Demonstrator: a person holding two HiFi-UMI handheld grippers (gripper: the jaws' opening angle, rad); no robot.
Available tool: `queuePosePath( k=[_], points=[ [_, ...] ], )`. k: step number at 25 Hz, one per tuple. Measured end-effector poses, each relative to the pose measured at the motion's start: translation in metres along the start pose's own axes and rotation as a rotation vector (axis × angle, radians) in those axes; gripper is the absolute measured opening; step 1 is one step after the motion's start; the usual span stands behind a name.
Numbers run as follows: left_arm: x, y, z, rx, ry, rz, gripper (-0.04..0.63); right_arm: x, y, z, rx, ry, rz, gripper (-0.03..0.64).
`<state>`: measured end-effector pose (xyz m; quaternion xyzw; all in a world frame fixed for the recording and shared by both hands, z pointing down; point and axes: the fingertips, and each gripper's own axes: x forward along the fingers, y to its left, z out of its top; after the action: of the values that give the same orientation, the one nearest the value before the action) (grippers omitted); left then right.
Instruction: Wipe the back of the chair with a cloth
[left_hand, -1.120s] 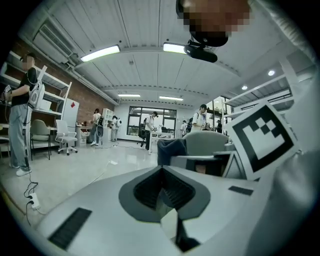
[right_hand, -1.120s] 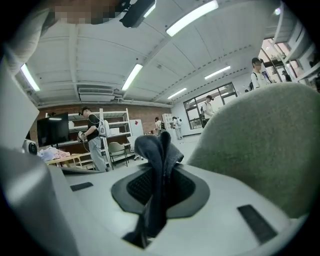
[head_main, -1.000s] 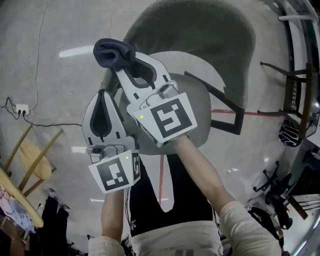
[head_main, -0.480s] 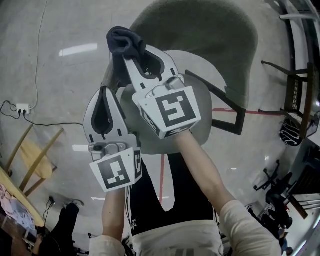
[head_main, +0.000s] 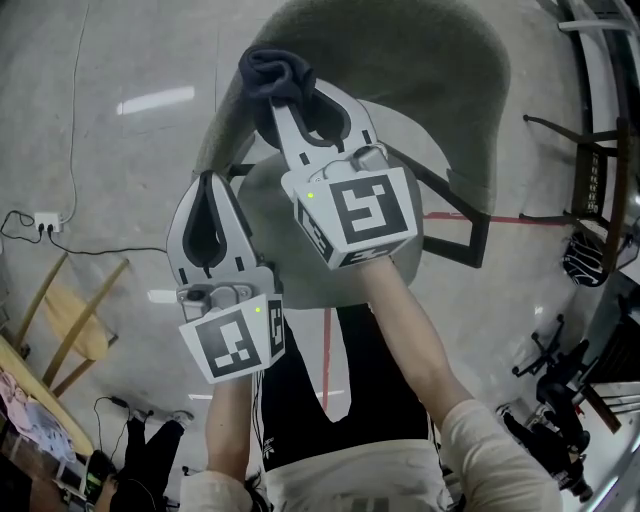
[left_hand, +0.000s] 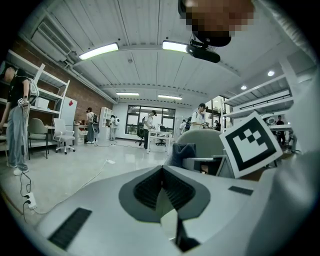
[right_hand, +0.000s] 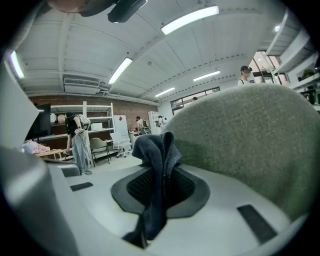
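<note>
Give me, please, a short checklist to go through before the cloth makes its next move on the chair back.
1. Dark blue cloth gripped firmly: ok. The right tongs are shut on it.
2. Enough cloth ahead of the tips to wipe with: ok. A bunched fold stands out past them.
3. Cloth touching the grey-green padded chair back: cannot tell. It sits right beside the back's edge, but no view shows contact.
4. Left tongs out of the way: ok. They are shut on nothing and held lower, to the left of the right tongs.
5. Chair back free of other things: ok on the part that shows.
</note>
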<state>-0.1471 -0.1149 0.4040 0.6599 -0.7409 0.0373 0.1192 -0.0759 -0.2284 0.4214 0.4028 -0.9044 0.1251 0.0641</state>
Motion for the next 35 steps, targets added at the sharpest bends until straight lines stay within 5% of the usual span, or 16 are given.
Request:
queuePosePath(
  k=[13, 35],
  points=[
    [0.018, -0.032, -0.003, 0.004, 0.001, -0.044, 0.015, -0.031, -0.099, 0.003, 0.032, -0.003, -0.239, 0.058],
    [0.038, -0.128, 0.005, 0.047, -0.006, -0.287, 0.015, -0.159, -0.211, 0.01, 0.057, -0.05, -0.677, 0.058]
  ],
)
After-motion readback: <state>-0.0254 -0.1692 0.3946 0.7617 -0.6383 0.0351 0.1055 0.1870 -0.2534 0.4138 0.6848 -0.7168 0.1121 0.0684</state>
